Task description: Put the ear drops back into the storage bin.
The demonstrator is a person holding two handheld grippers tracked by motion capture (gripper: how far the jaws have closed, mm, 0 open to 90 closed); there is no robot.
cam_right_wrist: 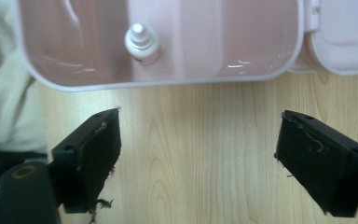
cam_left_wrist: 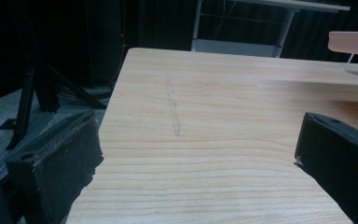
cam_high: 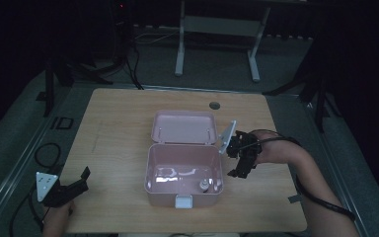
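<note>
Table point(cam_high: 118, 118) first: pale wood, and sitting near its middle is the pink box point(cam_high: 183, 174), lid point(cam_high: 183, 127) thrown back flat behind it. So the opening looks done. Inside the box stands one small white bottle point(cam_high: 203, 185), upright in the corner nearest the person, close by the front latch point(cam_high: 183, 201).

Over to the right gripper point(cam_high: 241, 157), poised just beside the box's right wall, jaws spread wide with nothing between them. In the right gripper view the box rim point(cam_right_wrist: 168, 83) lies just ahead of the jaw tips, bare wood between the two pads, and the bottle point(cam_right_wrist: 141, 43) stands beyond the rim, nearer the left-hand jaw's line.

Left gripper point(cam_high: 69, 190) sits well apart, out at the table's near-left corner, jaws likewise released and empty; ahead of them in the left gripper view, plain tabletop point(cam_left_wrist: 214, 116).

My read: the bottle looks placed and let go, or is about to be fetched; I can't tell which. The lid is open.
</note>
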